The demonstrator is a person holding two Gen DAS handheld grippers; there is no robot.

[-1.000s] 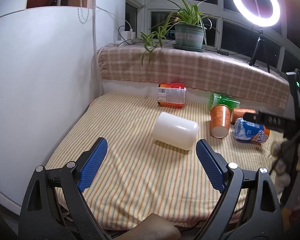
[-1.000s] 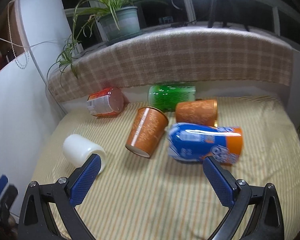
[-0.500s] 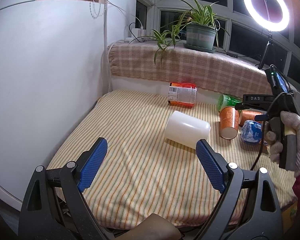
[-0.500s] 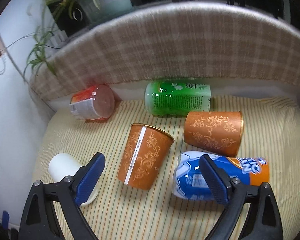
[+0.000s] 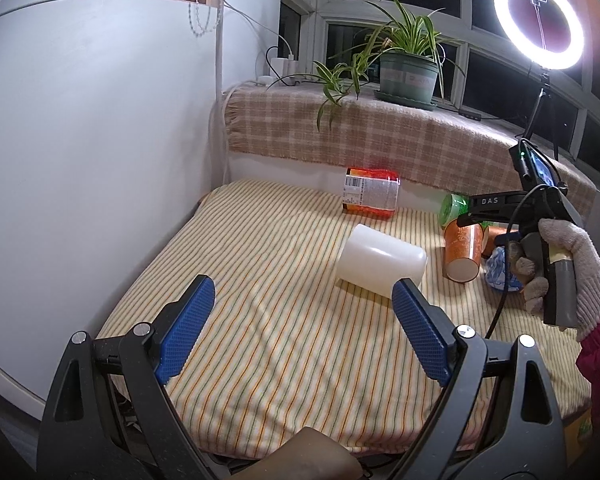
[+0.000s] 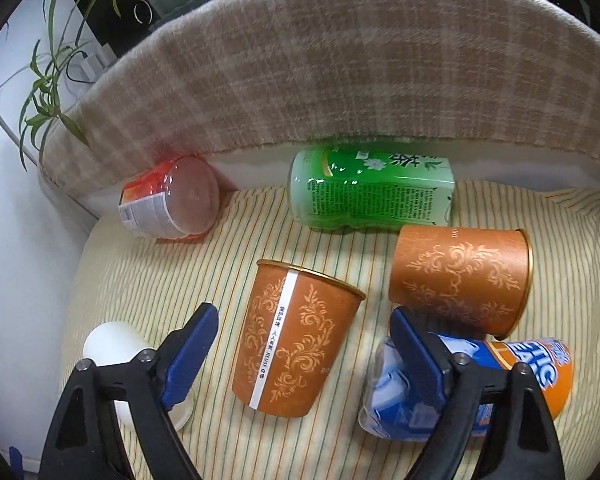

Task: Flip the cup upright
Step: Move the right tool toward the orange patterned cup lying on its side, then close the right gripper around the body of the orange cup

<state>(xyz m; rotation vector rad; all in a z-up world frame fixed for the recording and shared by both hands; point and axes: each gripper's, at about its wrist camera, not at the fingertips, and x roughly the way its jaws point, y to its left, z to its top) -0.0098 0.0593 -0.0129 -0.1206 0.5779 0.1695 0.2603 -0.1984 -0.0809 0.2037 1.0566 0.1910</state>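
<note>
An orange patterned paper cup (image 6: 296, 336) lies on its side on the striped cloth, rim toward the back. My right gripper (image 6: 304, 344) is open, its blue pads on either side of this cup, just above it. The cup also shows in the left wrist view (image 5: 462, 248), below the right gripper's tip. A second orange cup (image 6: 460, 276) lies on its side to the right. A white cup (image 5: 380, 260) lies on its side in front of my left gripper (image 5: 300, 328), which is open and empty, short of it.
A green can (image 6: 372, 192), a red-lidded tub (image 6: 168, 204) and a blue-orange packet (image 6: 500, 380) lie around the cups. A plaid-covered ledge (image 5: 380, 136) with a potted plant (image 5: 408, 72) bounds the back. A white wall (image 5: 80, 140) stands at the left.
My right gripper has moved forward and down toward the nearer orange cup, which now sits between its pads. The left gripper has shifted slightly and stays open.
</note>
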